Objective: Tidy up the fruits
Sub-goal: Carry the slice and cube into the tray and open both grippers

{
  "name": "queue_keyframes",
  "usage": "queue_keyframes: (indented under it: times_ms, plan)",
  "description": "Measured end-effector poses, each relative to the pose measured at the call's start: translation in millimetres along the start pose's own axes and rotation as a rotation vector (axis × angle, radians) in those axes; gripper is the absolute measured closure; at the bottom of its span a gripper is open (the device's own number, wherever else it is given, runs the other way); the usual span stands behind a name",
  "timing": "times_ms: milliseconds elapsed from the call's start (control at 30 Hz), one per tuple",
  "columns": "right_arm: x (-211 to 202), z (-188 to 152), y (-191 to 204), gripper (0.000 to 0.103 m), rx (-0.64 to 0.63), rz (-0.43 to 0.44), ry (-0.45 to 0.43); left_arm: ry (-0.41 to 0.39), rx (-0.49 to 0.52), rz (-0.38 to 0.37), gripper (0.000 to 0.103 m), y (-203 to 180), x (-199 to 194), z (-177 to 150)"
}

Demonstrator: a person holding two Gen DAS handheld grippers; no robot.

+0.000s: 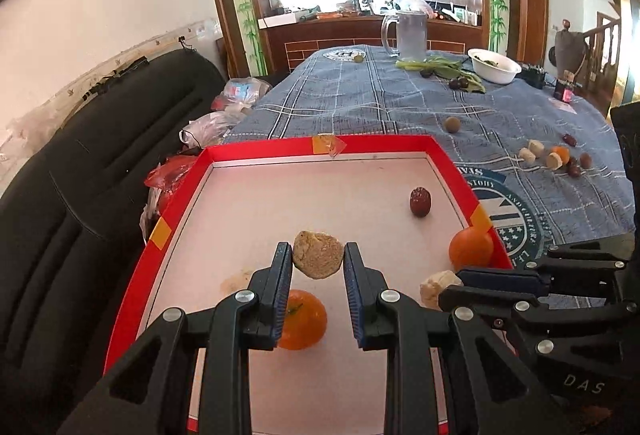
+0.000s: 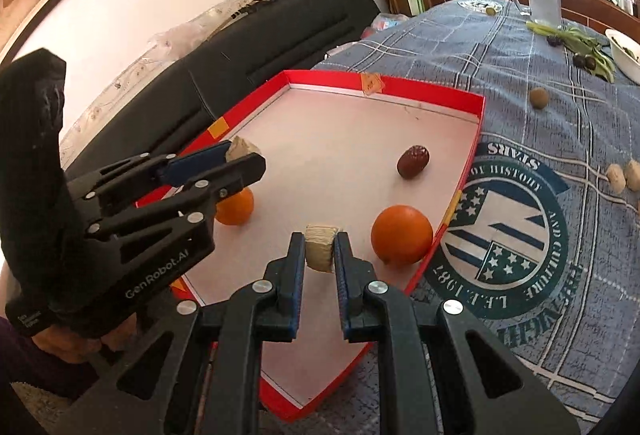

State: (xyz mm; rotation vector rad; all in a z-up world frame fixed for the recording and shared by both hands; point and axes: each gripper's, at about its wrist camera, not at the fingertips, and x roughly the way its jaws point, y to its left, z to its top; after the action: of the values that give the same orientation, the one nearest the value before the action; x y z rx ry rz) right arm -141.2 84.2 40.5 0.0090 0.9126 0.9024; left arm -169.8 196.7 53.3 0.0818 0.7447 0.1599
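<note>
L gripper clamped on tan chunk, R gripper clamped on pale chunk — both over red tray, prob. for drop-in w/ oranges, date. More fruit on cloth.

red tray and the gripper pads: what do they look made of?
Red tray: looks like cardboard, a box lid with a glossy red rim, matte white inside, thin folded walls and taped corners. Left gripper pads: likely ribbed blue rubber or soft plastic on matte black plastic fingers, closed on a beige chunk; the exact compound is unclear.
</note>
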Motion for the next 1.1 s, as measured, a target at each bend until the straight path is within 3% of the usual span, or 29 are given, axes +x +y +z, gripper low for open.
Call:
queue_keyframes:
  times_ms: [267, 333, 367, 400, 567, 833, 1100]
  plan:
    - [4, -1, 1, 0.086, -0.007, 0.003, 0.011, 0.035, 0.022, 0.042, 0.077, -4, 6, -6]
    - [3, -1, -2, 0.086, 0.006, 0.012, 0.019, 0.04, 0.02, 0.045, 0.065, -3, 5, -5]
    - [2, -1, -3, 0.086, 0.009, 0.015, 0.022, 0.039, 0.017, 0.048, 0.051, -3, 5, -4]
    - [1, -1, -5, 0.086, 0.013, 0.018, 0.024, 0.031, 0.014, 0.055, 0.045, -3, 3, -3]
    - [-19, 2, -24, 0.086, 0.063, 0.03, -0.029, 0.008, 0.023, 0.058, 0.04, -9, -3, 2]
    - [-60, -7, -83, 0.086, 0.185, -0.064, -0.127, 0.016, 0.06, 0.0, 0.035, -33, -6, 12]
    - [-107, -24, -153, 0.086, 0.322, -0.204, -0.162, -0.011, 0.092, -0.063, 0.03, -62, -13, 34]
